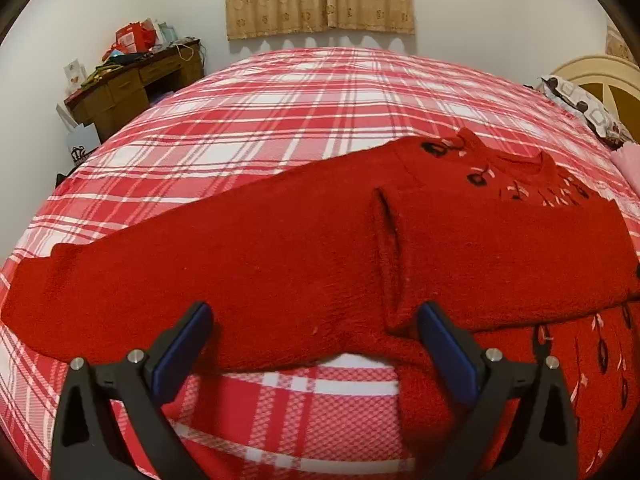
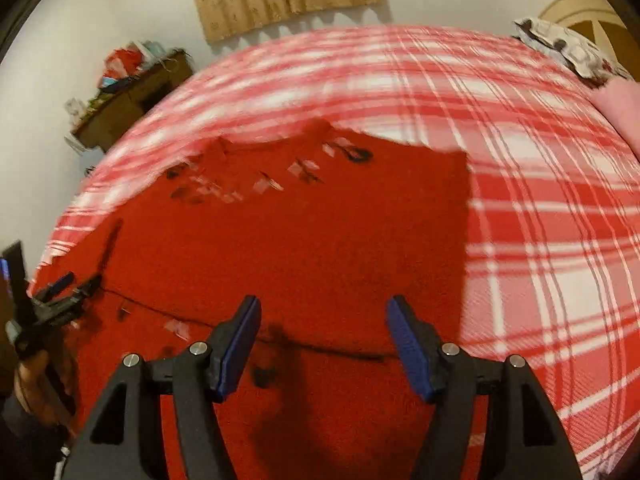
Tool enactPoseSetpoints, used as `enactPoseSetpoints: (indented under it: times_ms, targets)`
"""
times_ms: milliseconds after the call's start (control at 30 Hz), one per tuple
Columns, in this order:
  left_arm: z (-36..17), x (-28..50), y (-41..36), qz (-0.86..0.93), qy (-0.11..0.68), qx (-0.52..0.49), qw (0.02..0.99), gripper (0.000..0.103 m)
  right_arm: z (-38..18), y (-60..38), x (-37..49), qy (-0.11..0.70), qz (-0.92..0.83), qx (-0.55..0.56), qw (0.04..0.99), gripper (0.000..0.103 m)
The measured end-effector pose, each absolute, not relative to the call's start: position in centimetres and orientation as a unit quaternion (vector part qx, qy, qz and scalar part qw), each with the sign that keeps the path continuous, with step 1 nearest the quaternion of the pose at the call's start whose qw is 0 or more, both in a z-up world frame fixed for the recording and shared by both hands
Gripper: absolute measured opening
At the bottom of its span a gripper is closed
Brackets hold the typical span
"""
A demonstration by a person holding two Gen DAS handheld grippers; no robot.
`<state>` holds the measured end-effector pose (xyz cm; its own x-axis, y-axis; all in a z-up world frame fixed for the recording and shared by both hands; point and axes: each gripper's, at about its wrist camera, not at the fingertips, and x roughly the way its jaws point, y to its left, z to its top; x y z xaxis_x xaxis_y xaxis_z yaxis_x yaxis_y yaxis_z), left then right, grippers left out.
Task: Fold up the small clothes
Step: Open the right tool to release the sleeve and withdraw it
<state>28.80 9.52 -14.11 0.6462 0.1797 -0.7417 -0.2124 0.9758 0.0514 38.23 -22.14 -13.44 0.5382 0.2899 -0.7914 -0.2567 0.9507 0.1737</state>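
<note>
Left tongs (image 1: 316, 320) spread wide over red sweater (image 1: 280, 248), right tongs (image 2: 324, 320) likewise released

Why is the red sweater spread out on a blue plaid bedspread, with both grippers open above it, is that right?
Not quite: the bedspread is red-and-white plaid, not blue, as the left wrist view shows. The red sweater does lie on it, and the left gripper and right gripper are both open.
</note>
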Motion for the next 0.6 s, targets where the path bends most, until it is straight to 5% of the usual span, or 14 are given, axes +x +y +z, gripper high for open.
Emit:
enactPoseSetpoints:
  times_ms: [133,600]
  targets:
    - [-14.3,27.7,9.7,0.111,0.405,-0.01,0.908,0.103,-16.3,-19.8,39.2,0.5,0.136,-0.007,0.856,0.07]
    - [-12.5,20.5,10.8,0.074,0.385,-0.052,0.918,0.103,-15.0,-7.5,33.2,0.463,0.245,-0.093,0.846,0.075]
